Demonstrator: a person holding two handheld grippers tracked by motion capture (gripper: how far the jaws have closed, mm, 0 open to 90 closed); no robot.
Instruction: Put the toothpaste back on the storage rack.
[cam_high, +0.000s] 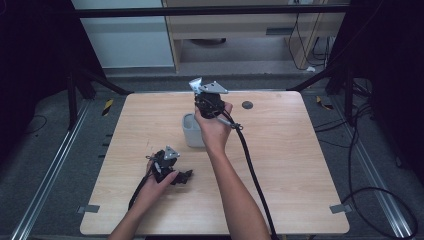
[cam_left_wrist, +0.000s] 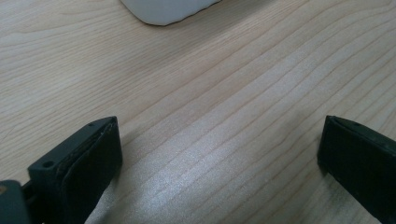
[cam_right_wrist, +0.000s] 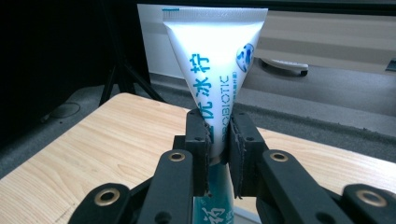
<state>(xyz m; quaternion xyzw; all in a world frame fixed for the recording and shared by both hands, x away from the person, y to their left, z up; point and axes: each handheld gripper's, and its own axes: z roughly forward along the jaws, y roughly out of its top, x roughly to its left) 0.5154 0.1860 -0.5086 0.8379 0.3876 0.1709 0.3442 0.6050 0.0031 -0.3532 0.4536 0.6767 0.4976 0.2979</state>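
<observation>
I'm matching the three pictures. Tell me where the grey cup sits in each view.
High view: the cup stands mid-table, just left of the right hand.
Left gripper view: its pale rounded edge is at the top, beyond the open jaws.
Right gripper view: cannot tell; the right gripper, shut on a tube, covers the lower middle.
Shared landmark: the wooden table.

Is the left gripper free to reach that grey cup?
Probably yes. The left gripper rests open on the table with bare wood between it and the cup. The right gripper, pinching a tube, is held just above the cup and might crowd it.
</observation>
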